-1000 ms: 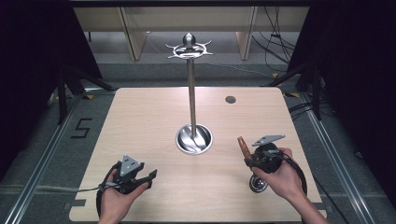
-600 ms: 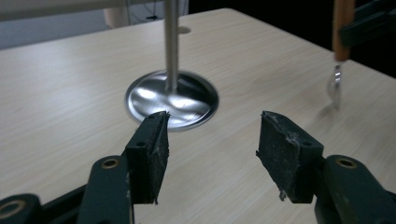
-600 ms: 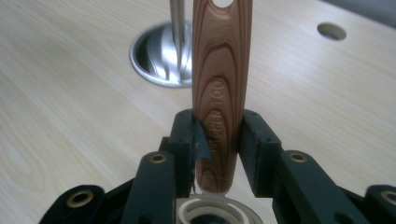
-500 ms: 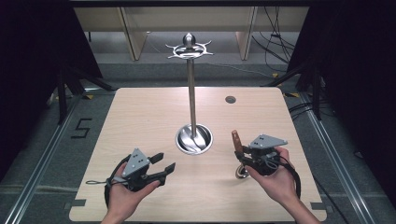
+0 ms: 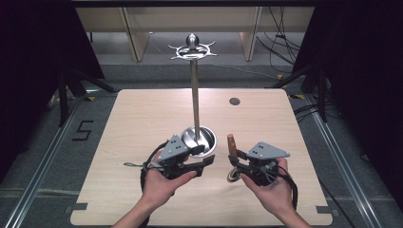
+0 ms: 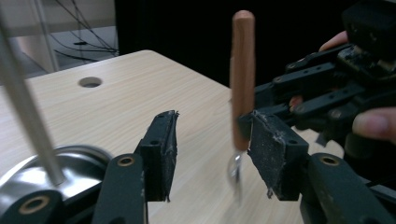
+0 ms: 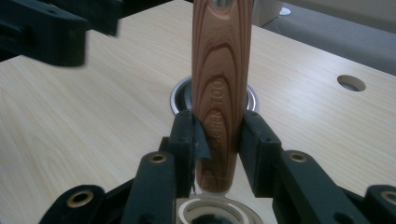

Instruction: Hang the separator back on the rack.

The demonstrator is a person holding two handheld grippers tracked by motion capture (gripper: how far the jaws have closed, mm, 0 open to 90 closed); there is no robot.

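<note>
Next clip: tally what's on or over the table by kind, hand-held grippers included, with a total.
Metal stand with round base and hook crown: 1
Wooden-handled utensil, held upright: 1
Hand-held gripper: 2, left open, right shut on the utensil's handle
Total: 4

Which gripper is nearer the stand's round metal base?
Left. The left gripper sits right at the base rim; the right gripper, clamping a wooden handle, is off to its side.
</note>
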